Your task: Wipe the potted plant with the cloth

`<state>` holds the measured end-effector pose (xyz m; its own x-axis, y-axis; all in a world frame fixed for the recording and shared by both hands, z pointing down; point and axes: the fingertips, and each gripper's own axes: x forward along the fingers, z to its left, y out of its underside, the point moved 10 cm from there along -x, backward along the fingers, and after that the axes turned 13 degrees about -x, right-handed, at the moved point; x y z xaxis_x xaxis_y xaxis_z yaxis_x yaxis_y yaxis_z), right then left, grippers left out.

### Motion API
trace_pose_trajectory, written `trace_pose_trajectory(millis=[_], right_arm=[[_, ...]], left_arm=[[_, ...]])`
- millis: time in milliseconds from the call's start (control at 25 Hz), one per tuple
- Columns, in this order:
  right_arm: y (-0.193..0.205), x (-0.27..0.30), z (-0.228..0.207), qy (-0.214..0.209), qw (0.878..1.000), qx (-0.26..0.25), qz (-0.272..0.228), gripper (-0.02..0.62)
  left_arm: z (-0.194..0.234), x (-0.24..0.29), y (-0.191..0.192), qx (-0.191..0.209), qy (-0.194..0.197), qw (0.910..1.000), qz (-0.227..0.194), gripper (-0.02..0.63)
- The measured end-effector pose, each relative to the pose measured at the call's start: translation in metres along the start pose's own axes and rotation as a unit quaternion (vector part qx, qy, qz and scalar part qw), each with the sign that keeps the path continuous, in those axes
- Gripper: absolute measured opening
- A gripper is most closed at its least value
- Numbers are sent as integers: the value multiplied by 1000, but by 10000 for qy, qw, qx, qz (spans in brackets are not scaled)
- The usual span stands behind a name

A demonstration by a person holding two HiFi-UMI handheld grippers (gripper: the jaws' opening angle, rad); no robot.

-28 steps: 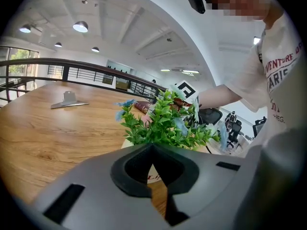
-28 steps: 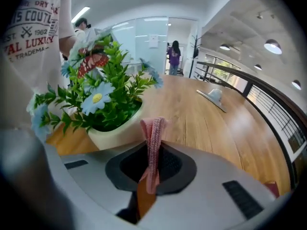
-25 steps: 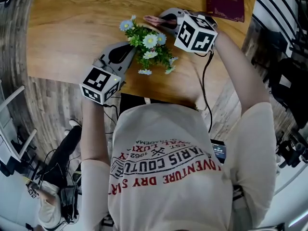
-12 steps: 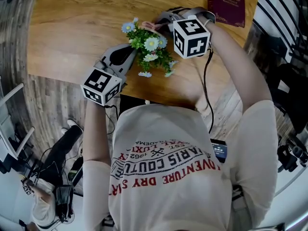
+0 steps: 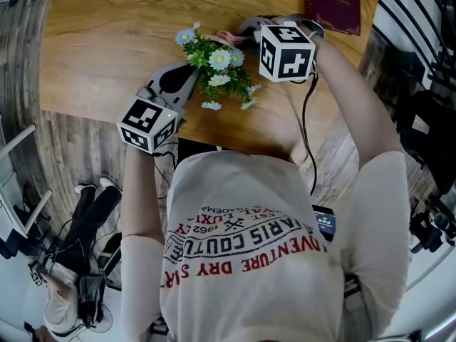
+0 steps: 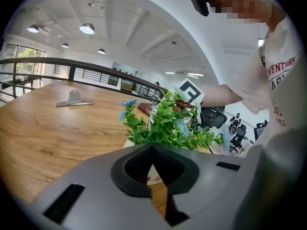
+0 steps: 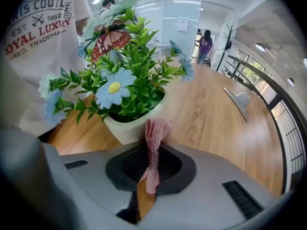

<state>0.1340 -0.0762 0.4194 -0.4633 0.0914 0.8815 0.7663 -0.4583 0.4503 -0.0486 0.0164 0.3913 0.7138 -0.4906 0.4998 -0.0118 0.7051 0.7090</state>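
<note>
Head view | our right fingers (image 7: 184,169) pinch cloth (image 7: 154,133) at 1 o'clock of potted plant (image 5: 217,66) | left fingers (image 6: 128,166) closed together, empty | we judge most wiping left

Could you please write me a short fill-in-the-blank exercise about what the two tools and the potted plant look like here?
1. The right tool is shut on a ___ cloth.
2. The plant grows in a ___ pot.
3. The left tool is ___, with nothing between its jaws.
4. In the head view, a dark red booklet lies on the table beyond the ___ tool.

Missing words: pink; white; shut; right.
</note>
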Motion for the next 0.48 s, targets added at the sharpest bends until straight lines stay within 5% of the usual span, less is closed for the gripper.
trace_pose_trajectory(millis=[480], right_arm=[[-2, -3, 23, -368, 9862, 1603, 205, 43]], left_arm=[[2, -2, 1, 68, -91, 9999, -12, 14]])
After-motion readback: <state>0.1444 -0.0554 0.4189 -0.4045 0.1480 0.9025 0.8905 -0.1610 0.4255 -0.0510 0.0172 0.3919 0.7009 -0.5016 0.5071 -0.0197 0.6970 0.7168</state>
